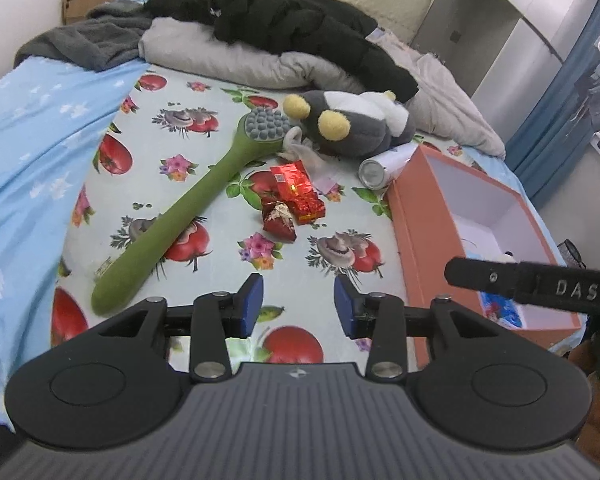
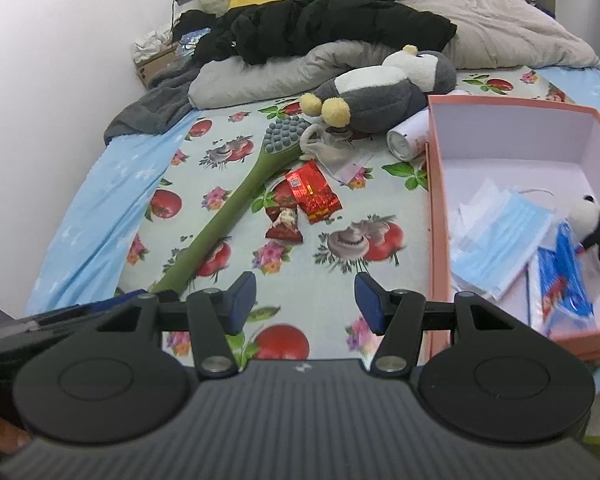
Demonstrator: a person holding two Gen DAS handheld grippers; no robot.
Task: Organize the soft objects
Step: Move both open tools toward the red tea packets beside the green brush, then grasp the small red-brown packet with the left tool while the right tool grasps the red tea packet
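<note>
A grey and white plush penguin (image 1: 352, 122) (image 2: 374, 96) with yellow feet lies on the fruit-print sheet, beyond a long green massage hammer (image 1: 192, 208) (image 2: 228, 216). Two red snack packets (image 1: 296, 192) (image 2: 310, 194) lie in the middle. An orange box (image 1: 424, 216) (image 2: 436, 208) at the right holds blue face masks (image 2: 500, 240), a small panda plush (image 2: 592, 228) and a blue pack (image 2: 560, 280). My left gripper (image 1: 299, 304) hovers open over the sheet, nothing between its pads. My right gripper (image 2: 305, 300) is open too, left of the box.
A white cylindrical can (image 1: 380, 168) (image 2: 408, 138) lies by the penguin. A black jacket (image 1: 300, 28) (image 2: 324, 12), grey pillow (image 1: 236, 56) and grey blanket (image 1: 84, 44) pile up at the head of the bed. A light blue sheet (image 1: 32, 132) covers the left side.
</note>
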